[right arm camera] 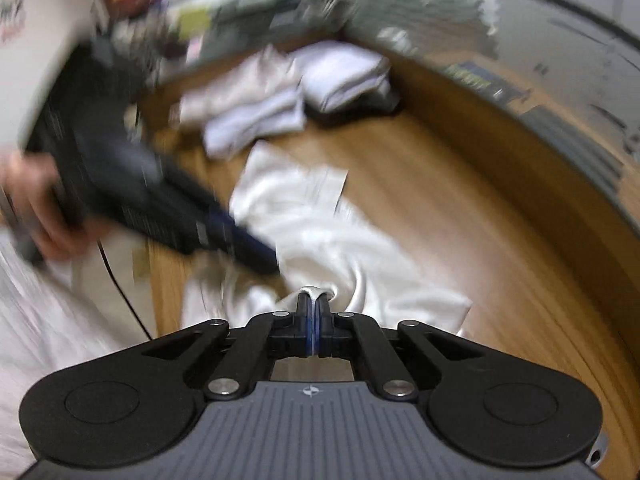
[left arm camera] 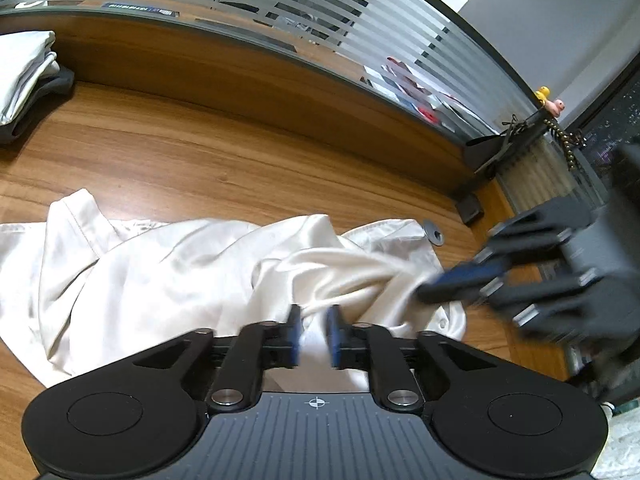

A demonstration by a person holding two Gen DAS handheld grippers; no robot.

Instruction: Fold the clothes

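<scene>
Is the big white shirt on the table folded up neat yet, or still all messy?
Still messy. The white shirt lies crumpled and bunched on the wooden table, with the right gripper pinching a fold of it.

Two grippers are seen: the left gripper (left arm camera: pixel 314 334) and the right gripper (right arm camera: pixel 313 316). One cream garment (left arm camera: pixel 168 272) is spread on one wooden table (left arm camera: pixel 200 152). Two folded stacks (right arm camera: pixel 288 92) are counted behind it.
</scene>
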